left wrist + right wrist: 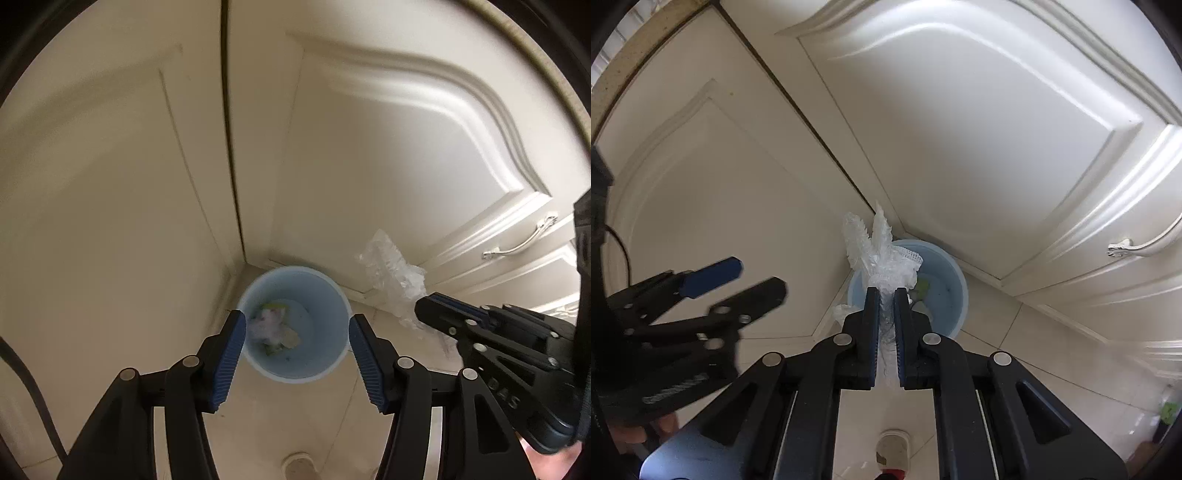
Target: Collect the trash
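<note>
Now the work is at the dropping step. The left gripper [297, 354] hangs above the pale blue bin [328, 295], its jaws apart with nothing between them; inside the bin, on the bottom, lies a crumpled piece of trash [271, 326], whitish with some green. The bin stands on the tiled floor [273, 413], in the corner where two cream cabinet doors [388, 166] meet. The right gripper [886, 325] has its jaws clamped together on a clear crumpled plastic wrapper [882, 254], which sticks out beyond the tips. In the right wrist view the wrapper is over the near left part of the rim, but the left wrist view shows it more to the side of the bin, so I judge it is not fully above the opening. The next move, I think, asks to bring the right gripper over the middle of the bin and only then to part the jaws. Such light plastic may cling to the pads or drift outside the rim.
</note>
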`<state>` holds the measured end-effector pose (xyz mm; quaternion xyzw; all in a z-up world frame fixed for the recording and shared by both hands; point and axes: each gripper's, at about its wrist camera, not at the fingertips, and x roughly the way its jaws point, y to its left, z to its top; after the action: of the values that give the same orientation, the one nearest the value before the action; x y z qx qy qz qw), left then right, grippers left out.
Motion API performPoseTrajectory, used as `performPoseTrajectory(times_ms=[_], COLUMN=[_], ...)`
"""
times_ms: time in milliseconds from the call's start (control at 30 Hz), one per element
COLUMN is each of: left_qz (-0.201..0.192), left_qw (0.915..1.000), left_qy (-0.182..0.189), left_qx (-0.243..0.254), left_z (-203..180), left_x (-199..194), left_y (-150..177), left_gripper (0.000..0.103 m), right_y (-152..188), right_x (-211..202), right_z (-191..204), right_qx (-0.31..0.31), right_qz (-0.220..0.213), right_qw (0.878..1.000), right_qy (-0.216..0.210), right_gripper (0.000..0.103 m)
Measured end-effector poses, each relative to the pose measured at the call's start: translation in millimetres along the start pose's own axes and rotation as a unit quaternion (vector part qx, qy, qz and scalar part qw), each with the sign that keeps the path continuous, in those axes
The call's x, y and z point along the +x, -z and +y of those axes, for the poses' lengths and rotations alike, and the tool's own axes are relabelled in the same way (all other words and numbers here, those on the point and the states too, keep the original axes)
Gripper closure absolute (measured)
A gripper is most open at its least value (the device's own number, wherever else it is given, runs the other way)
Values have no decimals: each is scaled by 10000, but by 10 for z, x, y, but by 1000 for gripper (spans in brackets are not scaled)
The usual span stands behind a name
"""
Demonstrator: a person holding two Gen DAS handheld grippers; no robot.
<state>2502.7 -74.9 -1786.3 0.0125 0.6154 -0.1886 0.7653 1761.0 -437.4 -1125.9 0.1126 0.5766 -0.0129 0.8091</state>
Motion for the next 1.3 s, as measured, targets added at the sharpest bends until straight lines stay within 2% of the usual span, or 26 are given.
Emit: performPoseTrajectory(times_ms=[100,233,367,400,500,600,667,700,767,833,900,967,1033,1133,1233,1300], left_qz=[-142,-257,-396,-457,-647,-918,-1191,-1374,-1620,-1908,-2227,-2540,-2846,-3146,-3361,-3438], left_qw=[9999,9996,9991,9989,9978,9956,9925,9900,9860,9804,9726,9645,9556,9467,9392,9364], left_qy=[-79,-78,-115,-116,-147,-163,-217,-261,-311,-347,-518,-599,-667,-646,-672,-680], left_qx=[49,-35,-38,-11,-8,-113,-145,-177,-261,-341,-430,-411,-368,-262,-231,-187], left_z=[-75,-197,-429,-496,-606,-720,-810,-861,-917,-969,-1076,-1156,-1239,-1383,-1484,-1530], left_x=[-104,-404,-856,-1022,-1525,-2113,-2569,-2825,-3244,-3765,-4194,-4638,-5048,-5563,-5888,-6051], left_y=[0,33,132,138,164,180,170,176,212,197,251,390,498,665,775,846], left_gripper=[47,47,46,46,45,40,35,29,22,12,7,6,1,1,1,1], right_y=[-39,-53,-30,-25,18,47,55,4,-19,-7,-18,-55,-42,-38,-41,-48], right_x=[-51,-244,-581,-713,-1222,-1770,-2285,-2481,-2873,-3295,-3659,-3948,-4209,-4553,-4823,-4875], right_z=[46,96,142,135,211,303,367,412,538,681,852,983,1079,1235,1313,1329], right_qx=[20,23,-57,-81,-98,-141,-129,-152,-223,-334,-446,-525,-564,-642,-709,-728], right_qz=[-20,-106,-249,-327,-635,-967,-1303,-1435,-1730,-2078,-2320,-2578,-2826,-3233,-3516,-3594], right_qw=[10000,9999,9996,9993,9977,9946,9903,9882,9824,9752,9682,9610,9527,9380,9264,9235], right_qy=[-34,2,131,159,210,363,470,505,665,685,822,853,965,1072,1144,1128], right_gripper=[86,70,68,67,54,46,35,32,17,12,7,1,0,0,0,0])
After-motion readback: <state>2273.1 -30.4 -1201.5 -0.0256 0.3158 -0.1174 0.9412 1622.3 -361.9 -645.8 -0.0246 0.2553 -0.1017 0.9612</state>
